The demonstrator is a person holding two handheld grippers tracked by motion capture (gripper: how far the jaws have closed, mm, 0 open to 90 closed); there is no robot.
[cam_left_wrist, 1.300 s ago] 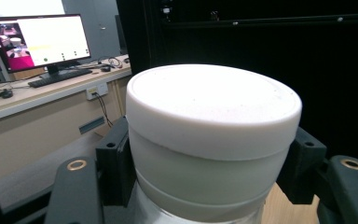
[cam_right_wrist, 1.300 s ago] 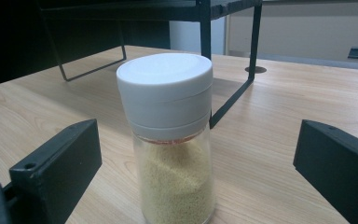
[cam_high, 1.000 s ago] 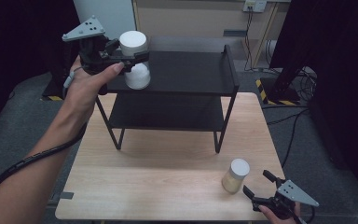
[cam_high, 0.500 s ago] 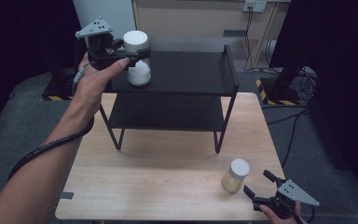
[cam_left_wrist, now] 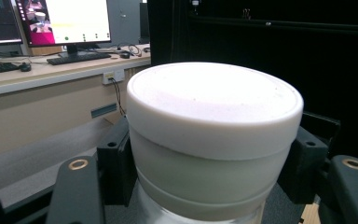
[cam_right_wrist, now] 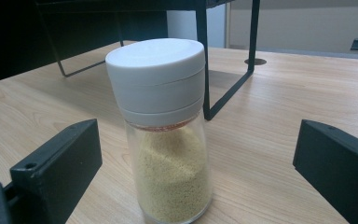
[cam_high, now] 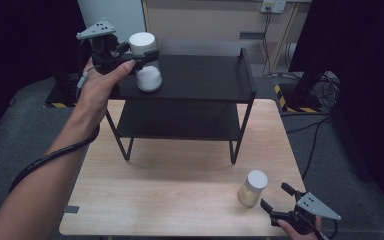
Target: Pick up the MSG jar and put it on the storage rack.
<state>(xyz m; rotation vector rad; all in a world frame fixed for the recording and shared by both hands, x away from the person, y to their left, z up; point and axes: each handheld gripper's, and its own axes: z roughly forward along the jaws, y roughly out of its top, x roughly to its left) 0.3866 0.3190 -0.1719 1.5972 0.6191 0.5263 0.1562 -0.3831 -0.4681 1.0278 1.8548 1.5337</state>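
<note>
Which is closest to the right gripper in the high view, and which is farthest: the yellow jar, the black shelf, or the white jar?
From the right gripper:
1. Yellow jar, on the table just in front of it.
2. Black shelf, at the table's middle and back.
3. White jar, at the shelf's far left, held by the left gripper.

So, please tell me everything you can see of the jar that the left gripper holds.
The jar has a wide white cap, plastic by its look, closed, and a clear body with white contents, seen in the high view. It is upright. The left gripper clamps it just under the cap, one black pad on each side. It is at the left part of the black shelf's top level; whether its base touches the shelf is unclear.
</note>
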